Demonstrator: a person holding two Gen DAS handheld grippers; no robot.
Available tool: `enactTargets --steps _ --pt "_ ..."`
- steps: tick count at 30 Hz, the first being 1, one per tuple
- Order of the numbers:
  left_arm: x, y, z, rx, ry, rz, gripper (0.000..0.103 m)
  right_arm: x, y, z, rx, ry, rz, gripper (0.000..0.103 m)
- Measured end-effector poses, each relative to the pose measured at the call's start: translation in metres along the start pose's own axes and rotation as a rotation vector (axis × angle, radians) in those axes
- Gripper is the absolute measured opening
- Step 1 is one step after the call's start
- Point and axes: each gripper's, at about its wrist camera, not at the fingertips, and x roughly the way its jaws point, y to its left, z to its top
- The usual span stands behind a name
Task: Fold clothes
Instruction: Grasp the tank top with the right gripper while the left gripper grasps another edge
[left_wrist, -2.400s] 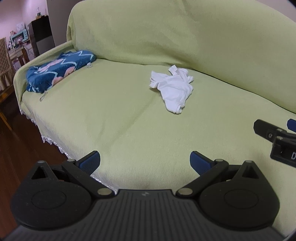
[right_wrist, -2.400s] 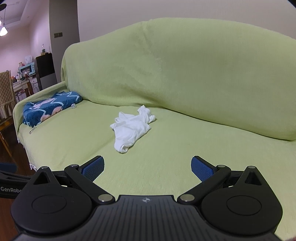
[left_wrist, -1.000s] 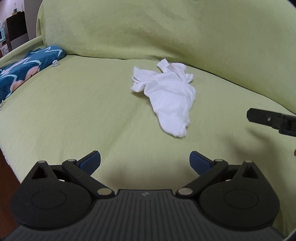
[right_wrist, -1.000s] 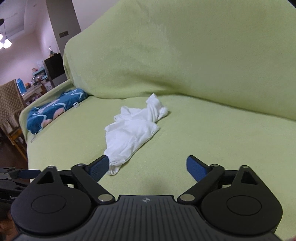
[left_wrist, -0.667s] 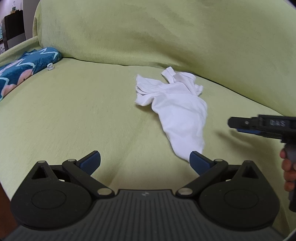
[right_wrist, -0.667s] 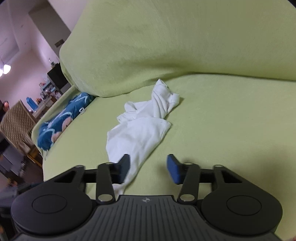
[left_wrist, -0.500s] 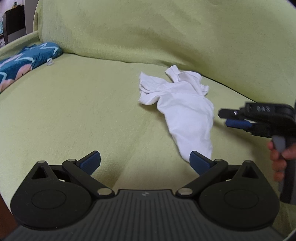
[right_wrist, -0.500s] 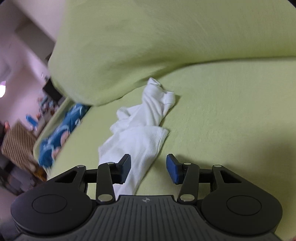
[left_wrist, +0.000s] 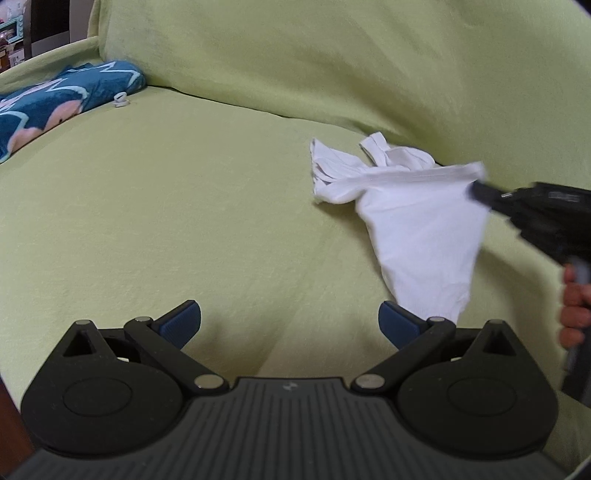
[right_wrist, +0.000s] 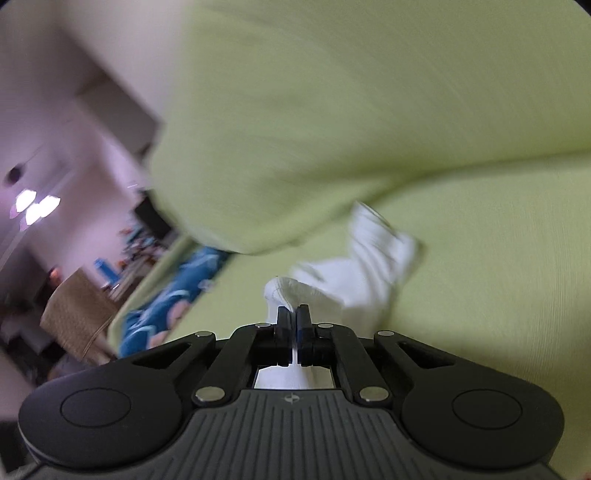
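Right gripper (right_wrist: 293, 317): closed, its blue pads pinching an edge of the white cotton garment; white cloth shows between the pads and behind them in the right wrist view. In the left wrist view the right gripper (left_wrist: 476, 190) comes in from the right and holds the hemmed edge raised off the sofa.
Left gripper (left_wrist: 290, 326): open wide, blue pads well apart, nothing between them; it hovers over the seat, with the garment's lowest corner just beside its right pad.
White cotton garment (left_wrist: 413, 218): on the seat right of centre, near the backrest; one end crumpled on the seat, the other pulled up into a taut triangle hanging from the right gripper.
Sofa with light green cloth cover (left_wrist: 184, 206): carries the garment; seat and backrest both covered.
Blue patterned blanket (left_wrist: 55, 99): at the far left end of the seat, well apart from the garment.
Person's hand (left_wrist: 574, 302): at the right edge, gripping the right gripper's handle.
Right wrist view: blurred.
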Motion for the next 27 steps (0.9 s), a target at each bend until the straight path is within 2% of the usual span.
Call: enactTargets --steps 3,9,12,15,16,20,22,24,26,27 --pt "-0.017 0.005 0.0 -0.01 -0.009 -0.024 0.101 -0.048 0.042 0.012 -0.175 -0.033 0.081 0.002" --pt "-0.066 0.006 -0.012 -0.006 -0.027 -0.041 0.101 -0.165 0.106 0.017 -0.45 -0.023 0.125 0.002" --pt "-0.09 -0.005 -0.024 0.038 -0.035 -0.073 0.101 -0.228 0.116 0.008 -0.532 0.011 0.04 0.002" --pt "-0.109 -0.028 -0.047 0.162 -0.048 -0.068 0.1 -0.277 0.107 -0.021 -0.575 0.116 -0.094 0.002" --pt "-0.112 -0.037 -0.058 0.213 -0.044 -0.065 0.1 -0.289 0.098 -0.033 -0.546 0.156 -0.134 0.002" --pt "-0.112 -0.072 -0.1 0.409 0.006 -0.068 0.096 -0.306 0.05 -0.094 -0.465 0.314 -0.363 0.001" --pt "-0.106 -0.087 -0.117 0.514 0.014 -0.05 0.092 -0.304 0.032 -0.118 -0.449 0.348 -0.458 0.001" --pt "-0.095 -0.098 -0.125 0.647 0.004 0.003 0.075 -0.303 0.027 -0.13 -0.444 0.345 -0.487 0.004" --pt "-0.087 -0.103 -0.126 0.778 -0.049 0.034 0.067 -0.301 0.028 -0.137 -0.45 0.335 -0.496 0.007" --pt "-0.083 -0.104 -0.125 0.844 -0.081 0.046 0.067 -0.3 0.028 -0.14 -0.453 0.33 -0.5 0.008"
